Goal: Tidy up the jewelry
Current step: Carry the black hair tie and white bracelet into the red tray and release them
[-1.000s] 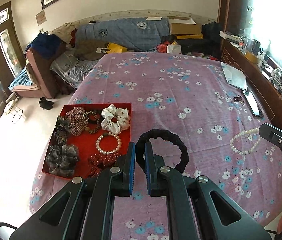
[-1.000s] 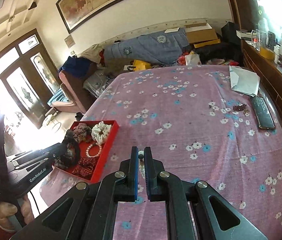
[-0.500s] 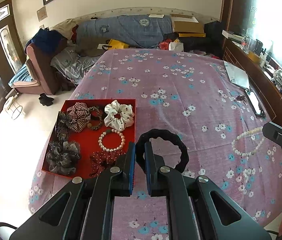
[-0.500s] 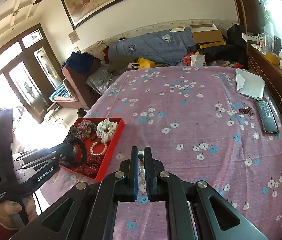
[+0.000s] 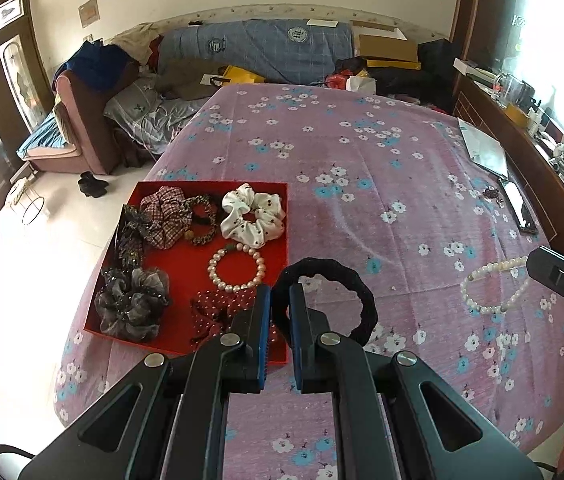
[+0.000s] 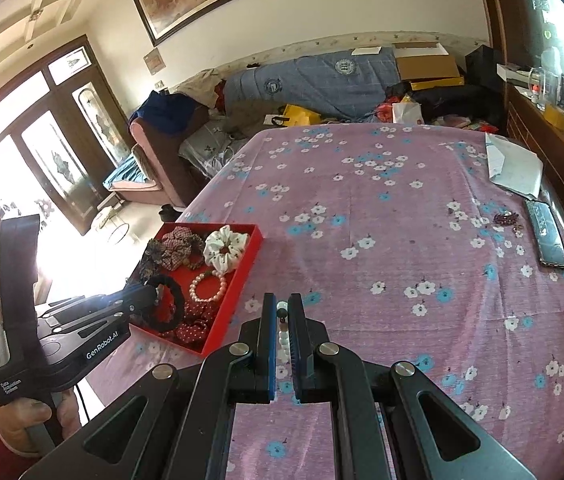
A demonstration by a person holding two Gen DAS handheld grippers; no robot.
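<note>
While the left tongs [image 5: 280, 300] pinch a black scrunchie [image 5: 356, 300] beside the red tray [image 5: 186, 276], the right tongs [image 6: 281, 312] pinch a pearl strand [image 5: 490, 284].

Matt black plastic on the left gripper [image 5: 280, 294], blue ribbed pads inside, shiny metal rivets. It's pinching a fuzzy black cloth hair tie [image 5: 336, 280]. Glossy pearl necklace [image 5: 490, 286] hanging from the right gripper [image 6: 281, 308]. Soft pink floral cloth over the surface [image 5: 362, 208]; smooth red tray [image 5: 186, 284], pale satin scrunchie [image 5: 252, 220].
</note>
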